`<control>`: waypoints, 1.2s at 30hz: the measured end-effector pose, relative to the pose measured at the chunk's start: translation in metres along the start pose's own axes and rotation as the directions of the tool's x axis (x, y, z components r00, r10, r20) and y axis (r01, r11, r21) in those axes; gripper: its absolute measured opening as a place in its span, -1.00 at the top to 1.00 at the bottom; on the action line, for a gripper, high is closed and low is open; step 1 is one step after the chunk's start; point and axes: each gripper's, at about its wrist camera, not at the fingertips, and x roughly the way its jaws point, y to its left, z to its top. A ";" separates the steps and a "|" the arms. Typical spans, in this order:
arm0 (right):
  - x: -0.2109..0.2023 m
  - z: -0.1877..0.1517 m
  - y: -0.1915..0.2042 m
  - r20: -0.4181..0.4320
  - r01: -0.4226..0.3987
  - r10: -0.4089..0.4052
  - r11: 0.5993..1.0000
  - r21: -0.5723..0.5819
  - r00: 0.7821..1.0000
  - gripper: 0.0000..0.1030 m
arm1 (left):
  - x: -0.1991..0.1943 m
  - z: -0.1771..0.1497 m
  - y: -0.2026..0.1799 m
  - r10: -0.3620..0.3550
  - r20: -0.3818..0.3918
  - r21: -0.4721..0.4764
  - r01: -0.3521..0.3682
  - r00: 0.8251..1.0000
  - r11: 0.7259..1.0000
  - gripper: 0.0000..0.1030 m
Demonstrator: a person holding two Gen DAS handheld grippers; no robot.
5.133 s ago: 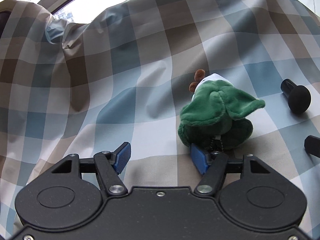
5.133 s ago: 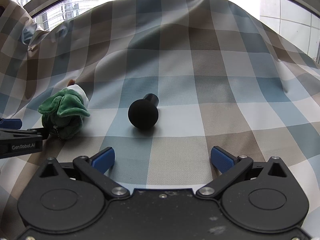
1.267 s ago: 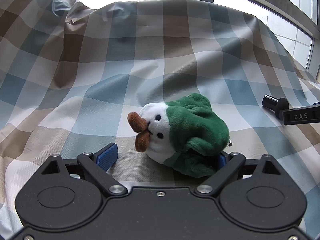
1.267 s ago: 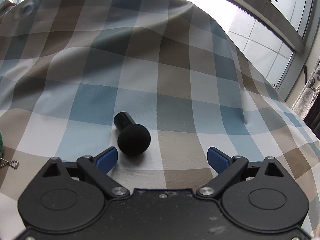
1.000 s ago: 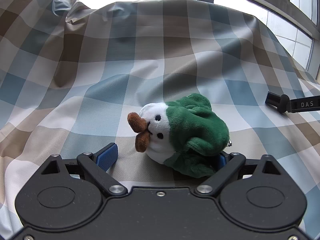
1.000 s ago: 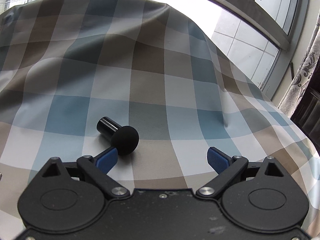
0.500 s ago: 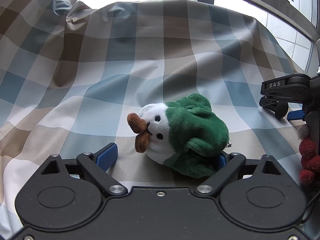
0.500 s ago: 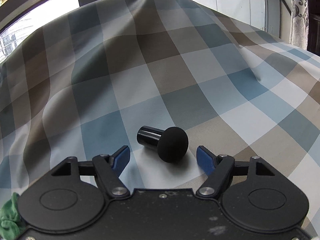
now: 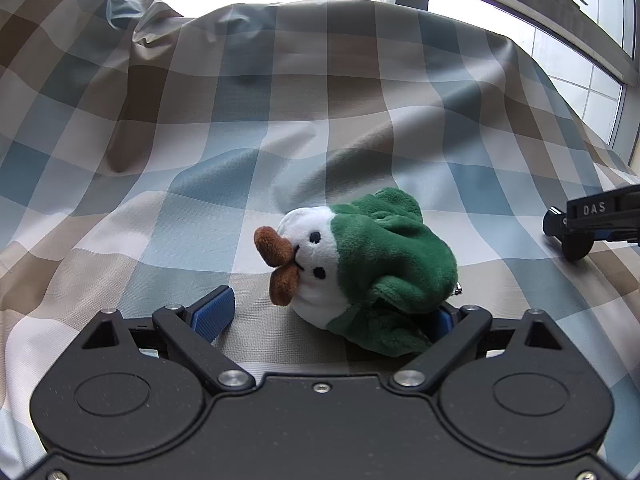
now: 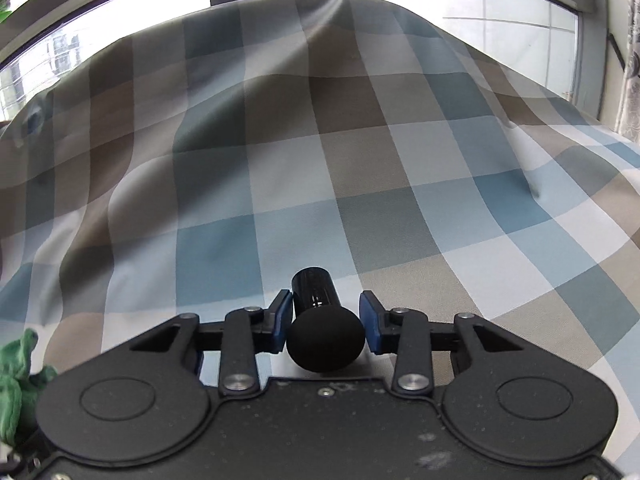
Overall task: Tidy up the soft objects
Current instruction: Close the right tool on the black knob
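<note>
right gripper (image 10: 323, 326) has clamped its pads onto the black foam-headed piece (image 10: 325, 338) mid-cloth (image 10: 360, 160), lift comes next, while left gripper (image 9: 326, 314) gapes wide around the green plush (image 9: 368, 264)

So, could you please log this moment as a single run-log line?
left gripper: open, plush toy between fingers | right gripper: shut on black foam-tipped cylinder | surface: checked cloth
</note>
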 end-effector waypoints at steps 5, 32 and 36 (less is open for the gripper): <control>-0.018 -0.015 -0.004 -0.015 -0.060 0.058 0.981 -0.186 0.998 0.30 | 0.000 0.000 0.000 0.000 0.000 0.000 0.000 1.000 1.000 -0.78; -0.041 -0.023 0.014 -0.044 -0.274 0.272 0.930 -0.244 0.961 -0.30 | 0.000 0.000 0.000 -0.003 0.000 -0.003 0.003 1.000 1.000 -0.80; -0.041 -0.032 0.008 -0.049 -0.211 0.205 0.940 -0.267 0.978 -0.30 | 0.000 0.000 0.000 -0.003 -0.001 -0.002 0.003 1.000 1.000 -0.80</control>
